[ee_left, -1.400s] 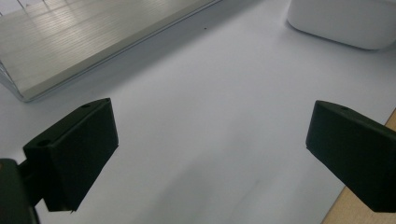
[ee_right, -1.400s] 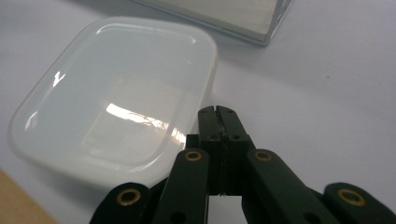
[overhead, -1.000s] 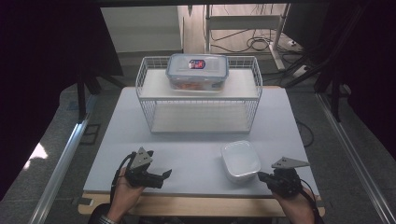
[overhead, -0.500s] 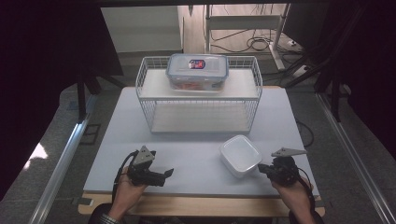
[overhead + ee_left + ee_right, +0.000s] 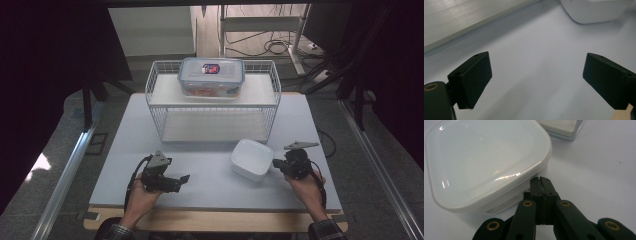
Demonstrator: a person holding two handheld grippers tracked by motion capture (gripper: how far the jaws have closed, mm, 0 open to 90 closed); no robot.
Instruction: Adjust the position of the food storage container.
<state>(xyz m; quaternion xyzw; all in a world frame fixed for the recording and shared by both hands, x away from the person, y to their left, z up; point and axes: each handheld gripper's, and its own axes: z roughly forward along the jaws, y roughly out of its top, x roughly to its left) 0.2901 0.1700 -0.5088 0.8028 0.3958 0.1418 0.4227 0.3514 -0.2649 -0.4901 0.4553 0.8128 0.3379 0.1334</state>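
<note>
A white square container (image 5: 251, 159) (image 5: 484, 162) sits tilted on the grey table (image 5: 210, 187), right of centre. My right gripper (image 5: 275, 164) (image 5: 540, 181) is shut, and its closed tips touch the container's near side just under the rim. My left gripper (image 5: 181, 181) (image 5: 537, 75) rests low over the table at the front left. It is open with nothing between its jaws, which have just been closing a little. In the left gripper view, the container (image 5: 596, 10) lies far ahead.
A white wire rack (image 5: 212, 100) stands at the back of the table. On its top shelf is a clear lidded box (image 5: 211, 76) with a blue rim. The rack's base (image 5: 461, 17) (image 5: 561, 127) is near both grippers. Bare table lies between my hands.
My right gripper has moved left and slightly away from me, and the white container has slid and turned that way in front of it. The left hand has stayed in place.
</note>
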